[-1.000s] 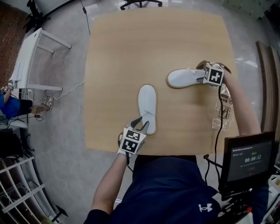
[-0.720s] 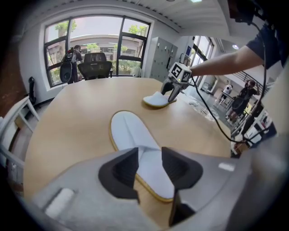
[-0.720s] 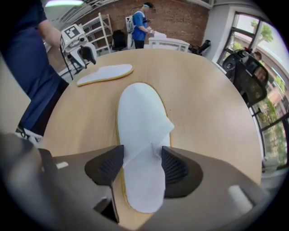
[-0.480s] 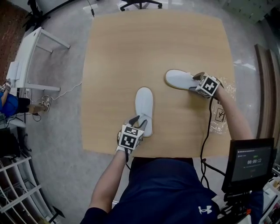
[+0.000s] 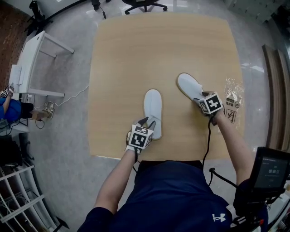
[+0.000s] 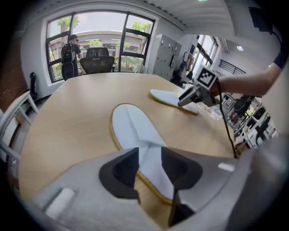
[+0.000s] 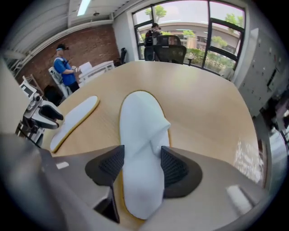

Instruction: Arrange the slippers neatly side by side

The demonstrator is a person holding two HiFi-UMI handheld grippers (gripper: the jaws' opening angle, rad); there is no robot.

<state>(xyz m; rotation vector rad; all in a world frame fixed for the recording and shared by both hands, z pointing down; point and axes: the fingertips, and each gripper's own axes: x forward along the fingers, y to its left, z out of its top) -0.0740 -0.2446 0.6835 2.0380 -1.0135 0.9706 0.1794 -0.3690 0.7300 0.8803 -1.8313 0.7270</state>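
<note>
Two white slippers with tan soles lie on the wooden table (image 5: 158, 45). The left slipper (image 5: 152, 106) points straight away from me. My left gripper (image 5: 148, 123) has its heel end (image 6: 135, 131) filling the gap between its pads; the jaws have just been closing a little on it. The right slipper (image 5: 189, 86) lies diagonally, toe up-left, a short way right of the first. My right gripper (image 5: 200, 98) is shut on its heel part, and the upper (image 7: 142, 131) bulges between the pads. Each gripper view also shows the other slipper (image 6: 169, 97) (image 7: 74, 117).
A clear plastic bag (image 5: 232, 104) lies at the table's right edge near my right arm. A white rack (image 5: 31, 63) stands on the floor to the left, with a person (image 5: 7, 108) beyond it. An office chair (image 5: 145, 4) is at the far side and a monitor (image 5: 272, 170) at lower right.
My right gripper has swung the right slipper from lying crosswise to a diagonal and brought it nearer the left slipper. The left gripper and its slipper have hardly shifted.
</note>
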